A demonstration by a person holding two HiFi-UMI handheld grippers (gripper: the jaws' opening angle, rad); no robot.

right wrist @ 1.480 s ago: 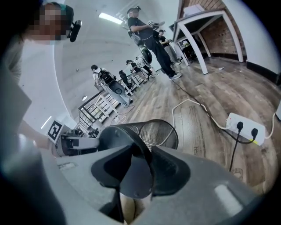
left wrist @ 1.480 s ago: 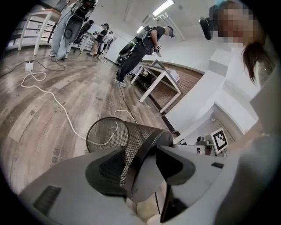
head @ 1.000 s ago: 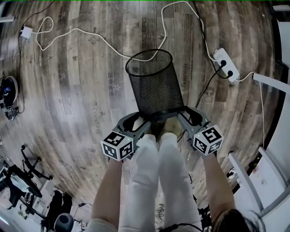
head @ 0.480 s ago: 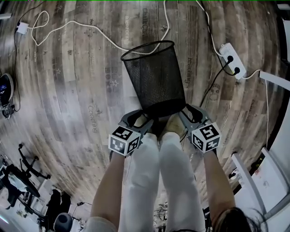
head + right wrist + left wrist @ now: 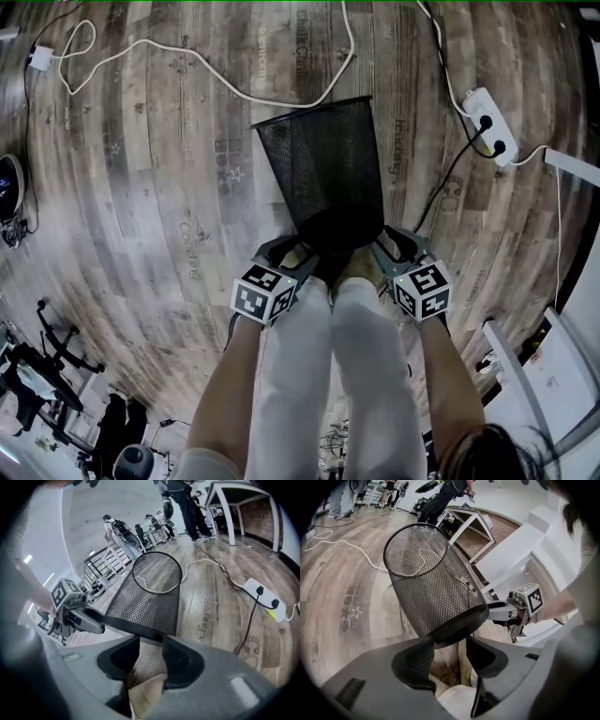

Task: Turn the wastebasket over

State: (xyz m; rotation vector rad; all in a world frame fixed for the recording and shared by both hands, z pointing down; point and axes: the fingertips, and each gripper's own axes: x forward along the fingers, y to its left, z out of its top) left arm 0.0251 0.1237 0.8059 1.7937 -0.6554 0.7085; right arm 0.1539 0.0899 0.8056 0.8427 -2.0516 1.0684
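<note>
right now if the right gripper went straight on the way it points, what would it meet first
The black wire-mesh wastebasket: its base edge sits between the jaws of the right gripper, so nothing comes sooner.

Wastebasket [image 5: 323, 173] left of power strip [image 5: 489, 127] (cable [image 5: 239, 94] behind)

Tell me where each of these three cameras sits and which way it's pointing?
Head view: on the person's head, looking steeply down at the tilted wastebasket over the wooden floor; shows forearms, white-trousered legs, left claw and right claw.
Left gripper view: rides the left claw, looking along its jaws at the wastebasket's base; the right claw shows opposite.
Right gripper view: rides the right claw, facing the opposite way; the left claw's marker cube shows.
Shared: both gripper views see the wastebasket's open mouth.
</note>
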